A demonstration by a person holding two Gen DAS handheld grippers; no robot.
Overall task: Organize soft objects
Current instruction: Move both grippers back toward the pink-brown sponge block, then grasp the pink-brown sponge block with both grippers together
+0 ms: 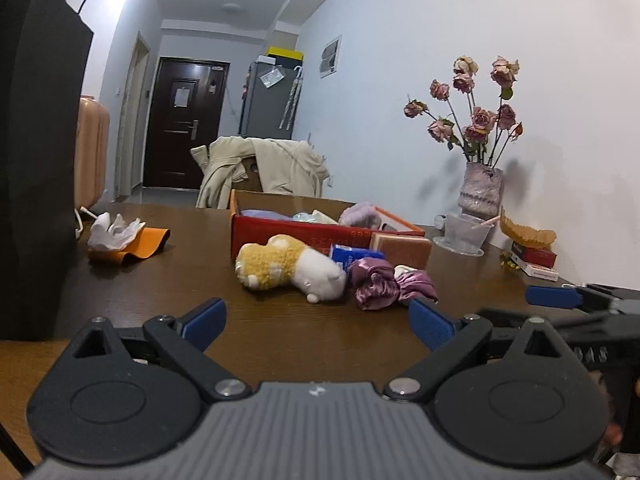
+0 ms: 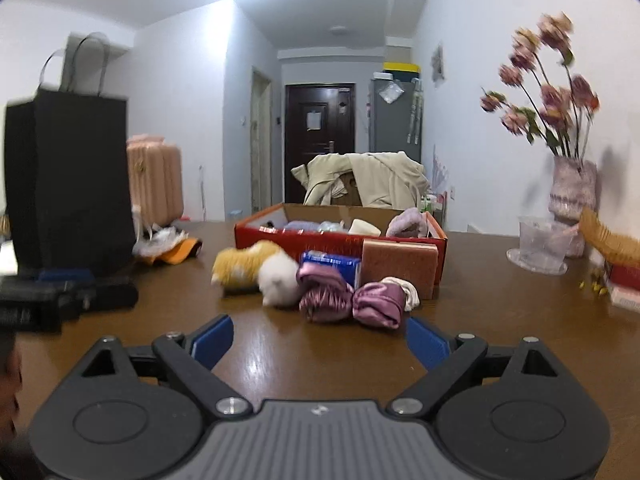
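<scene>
Left wrist view: nearest, the left gripper (image 1: 318, 322), blue pads spread wide, nothing between them, low over the brown wooden table (image 1: 160, 292). Just ahead lie a yellow-and-white plush toy (image 1: 290, 268) on its side and a crumpled purple satin cloth (image 1: 386, 284), touching or nearly touching each other. Behind them a blue packet (image 1: 352, 255) and a pinkish sponge block (image 1: 402, 249) lean on a red cardboard box (image 1: 296, 236) already holding several soft items. Far left, a black paper bag (image 1: 38, 168); beside it, white cloth on an orange piece (image 1: 124, 238). By the wall, a vase of dried roses (image 1: 480, 188). The right gripper (image 1: 556, 297) pokes in at the right edge. Right wrist view, blurred: right gripper (image 2: 320, 342) also wide open and empty, aimed at the purple satin cloth (image 2: 348, 298); plush toy (image 2: 260, 270) to its left, red box (image 2: 340, 236) behind, left gripper (image 2: 60, 296) at left edge.
</scene>
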